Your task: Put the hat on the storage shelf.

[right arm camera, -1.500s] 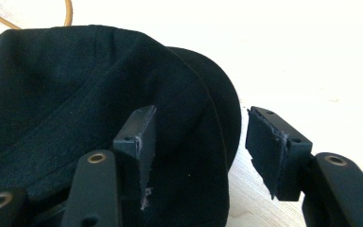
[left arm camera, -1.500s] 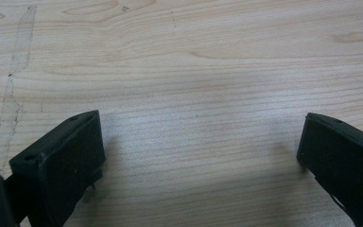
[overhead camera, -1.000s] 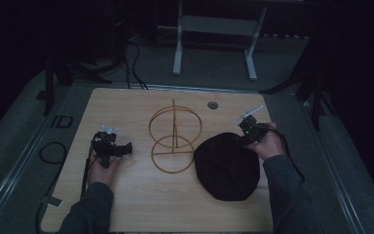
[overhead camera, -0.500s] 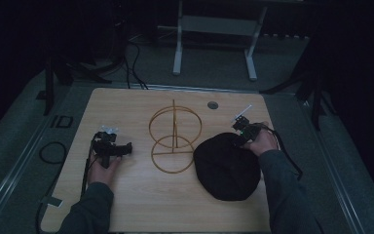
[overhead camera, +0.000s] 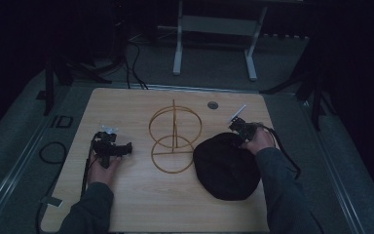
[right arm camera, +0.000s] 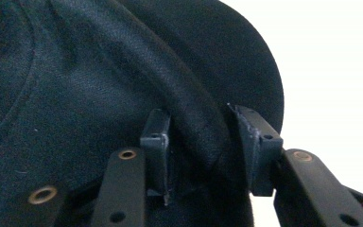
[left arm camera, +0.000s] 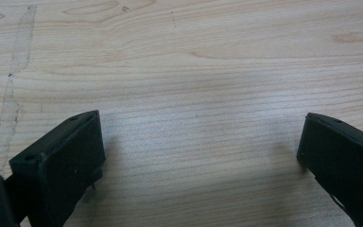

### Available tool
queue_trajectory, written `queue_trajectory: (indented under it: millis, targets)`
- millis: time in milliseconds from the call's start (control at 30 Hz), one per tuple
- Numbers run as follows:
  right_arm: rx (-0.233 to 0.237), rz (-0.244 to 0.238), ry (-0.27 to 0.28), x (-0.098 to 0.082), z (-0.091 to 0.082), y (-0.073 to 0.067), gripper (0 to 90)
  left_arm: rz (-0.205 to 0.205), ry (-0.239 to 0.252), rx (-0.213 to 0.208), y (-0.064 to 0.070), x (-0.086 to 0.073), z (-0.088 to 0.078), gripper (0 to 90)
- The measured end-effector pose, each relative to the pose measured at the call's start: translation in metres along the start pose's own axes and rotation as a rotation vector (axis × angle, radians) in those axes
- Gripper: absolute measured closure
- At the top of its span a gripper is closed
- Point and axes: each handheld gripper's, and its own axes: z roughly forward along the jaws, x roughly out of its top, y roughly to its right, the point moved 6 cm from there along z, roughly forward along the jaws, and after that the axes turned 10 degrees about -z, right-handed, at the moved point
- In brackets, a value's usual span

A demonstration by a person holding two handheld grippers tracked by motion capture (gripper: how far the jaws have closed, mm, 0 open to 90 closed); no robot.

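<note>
A: Starting at the left, has anything changed? The left gripper (overhead camera: pixel 124 148) looks the same as a second ago

B: It sits over the bare wooden table (overhead camera: pixel 126 200), jaws spread wide with nothing between them. Its own view shows pale, fine-grained wood with a faint scuff line

A: And the middle?

B: The hat stand (overhead camera: pixel 174 141) stands untouched: thin golden wire, two hoops crossed by a straight upright rod, light and springy-looking

A: Then the right is where it happened

B: Yes. The right gripper (overhead camera: pixel 237 137) has dropped from above the far edge of the black hat (overhead camera: pixel 226 165) onto it, and its jaws have just been closing. In the right gripper view a thick rolled fold of the rim (right arm camera: pixel 203 127) sits between the pads (right arm camera: pixel 156 142), which press into it

A: So it's gripped?

B: I judge so, and a lift toward the stand looks the likely next step. The hat lies flat on the table just right of the stand, soft woven cloth, round, matte, with stitched seams
</note>
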Motion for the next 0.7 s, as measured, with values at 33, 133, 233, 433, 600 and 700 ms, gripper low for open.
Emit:
queue_trajectory:
  millis: [33, 133, 233, 433, 600, 700]
  targets:
    - [-0.003, -0.008, -0.006, 0.000, 0.000, 0.000, 64.9, 0.000, 0.000, 0.000, 0.000, 0.000, 0.000, 1.1]
    - [0.006, -0.027, -0.017, 0.000, -0.002, 0.001, 70.7, 0.000, 0.000, 0.000, 0.000, 0.000, 0.000, 1.1]
    - [0.015, -0.033, -0.036, 0.001, -0.004, 0.002, 72.7, 0.000, 0.000, 0.000, 0.000, 0.000, 0.000, 1.1]
    - [0.044, -0.035, -0.041, -0.002, -0.006, 0.006, 75.4, 0.000, 0.000, 0.000, 0.000, 0.000, 0.000, 1.1]
    - [0.081, 0.010, -0.062, -0.010, -0.010, 0.011, 77.1, -0.002, 0.001, 0.001, 0.000, 0.000, 0.000, 1.1]
    - [0.071, 0.015, -0.044, -0.013, -0.012, 0.015, 77.6, -0.002, 0.001, 0.002, 0.000, 0.000, 0.000, 1.1]
